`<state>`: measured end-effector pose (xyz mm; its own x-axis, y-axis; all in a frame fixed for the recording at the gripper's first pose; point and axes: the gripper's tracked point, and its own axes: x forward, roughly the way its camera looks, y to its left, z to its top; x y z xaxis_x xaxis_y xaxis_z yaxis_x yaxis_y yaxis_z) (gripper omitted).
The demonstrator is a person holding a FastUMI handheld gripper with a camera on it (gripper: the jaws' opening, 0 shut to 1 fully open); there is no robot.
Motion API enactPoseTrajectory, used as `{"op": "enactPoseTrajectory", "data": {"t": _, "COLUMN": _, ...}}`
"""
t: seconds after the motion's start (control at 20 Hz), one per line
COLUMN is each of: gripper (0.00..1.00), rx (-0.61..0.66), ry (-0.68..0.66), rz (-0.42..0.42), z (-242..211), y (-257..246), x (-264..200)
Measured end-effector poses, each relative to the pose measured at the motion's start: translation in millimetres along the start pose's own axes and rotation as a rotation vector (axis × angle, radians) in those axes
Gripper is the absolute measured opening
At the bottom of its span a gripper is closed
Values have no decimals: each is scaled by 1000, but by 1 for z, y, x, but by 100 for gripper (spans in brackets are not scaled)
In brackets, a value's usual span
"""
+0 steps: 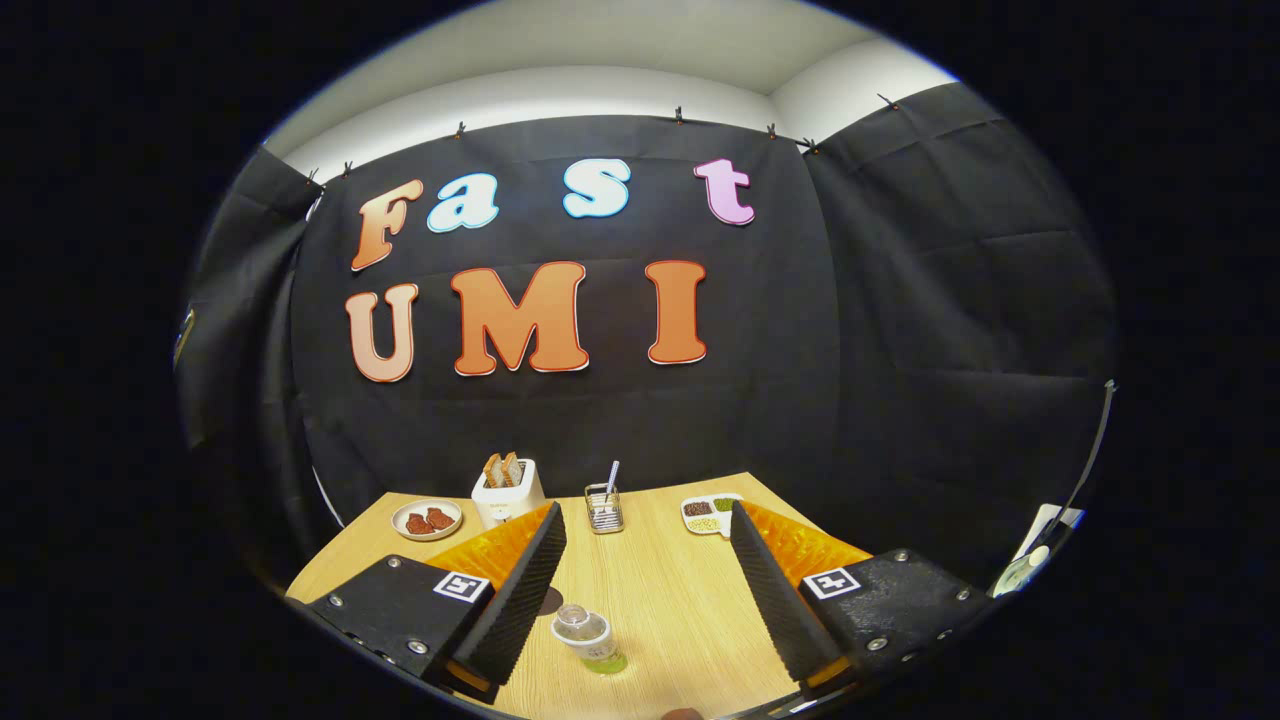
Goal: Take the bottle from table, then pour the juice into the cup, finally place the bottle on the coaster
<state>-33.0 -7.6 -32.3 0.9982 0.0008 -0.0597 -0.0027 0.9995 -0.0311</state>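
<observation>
The gripper [648, 560] is held above the bench [670, 600] with its fingers wide apart and nothing between the pads. The bottle [587, 637] stands upright low down between the fingers, nearer the left one, and is seen from above, cap toward the camera, with green juice showing at its base. No contact with it is made yet. A dark round patch [549, 601], possibly the coaster, is glimpsed just beside the left finger, mostly hidden by it; what it is cannot be told for certain. Beyond the fingertips a toaster [507, 490], a plate [427, 519], a small wire holder [604, 508] and a divided tray [710, 513] are lined along the far edge. Several risks are judged from this pose. Because the bottle sits off-centre, the left finger could strike it first on closing and tip or slide it. A descent from so steep an angle could push the cap down rather than bracket the body. A grasp taken high on a smooth bottle could let it swing or slip during pouring. The cup is not identified here, so pouring aim cannot yet be judged.
</observation>
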Motion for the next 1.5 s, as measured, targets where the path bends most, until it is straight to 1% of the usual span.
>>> {"op": "enactPoseTrajectory", "data": {"t": 0.1, "gripper": 98, "rx": 5, "ry": -8, "rz": -16, "z": 0, "y": -1, "x": -4}}
{"op": "enactPoseTrajectory", "data": {"t": 0.2, "gripper": 98, "rx": 21, "ry": -21, "rz": -4, "z": 3, "y": 7, "x": -9}}
{"op": "enactPoseTrajectory", "data": {"t": 0.4, "gripper": 98, "rx": -19, "ry": -19, "rz": 10, "z": 0, "y": 17, "x": -2}}
{"op": "enactPoseTrajectory", "data": {"t": 0.55, "gripper": 98, "rx": -5, "ry": -19, "rz": 41, "z": -2, "y": 32, "x": 6}}
{"op": "enactPoseTrajectory", "data": {"t": 0.7, "gripper": 98, "rx": -7, "ry": -20, "rz": 49, "z": -11, "y": 39, "x": 14}}
{"op": "enactPoseTrajectory", "data": {"t": 0.85, "gripper": 98, "rx": 18, "ry": -18, "rz": 92, "z": -24, "y": 54, "x": 16}}
{"op": "enactPoseTrajectory", "data": {"t": 0.95, "gripper": 98, "rx": 31, "ry": -9, "rz": 100, "z": -40, "y": 58, "x": 21}}
{"op": "enactPoseTrajectory", "data": {"t": 1.15, "gripper": 98, "rx": 33, "ry": -5, "rz": 69, "z": -80, "y": 51, "x": 28}}
{"op": "enactPoseTrajectory", "data": {"t": 1.3, "gripper": 98, "rx": 59, "ry": 79, "rz": 67, "z": -125, "y": 45, "x": 29}}
{"op": "enactPoseTrajectory", "data": {"t": 1.5, "gripper": 98, "rx": 37, "ry": 135, "rz": 66, "z": -161, "y": 43, "x": 31}}
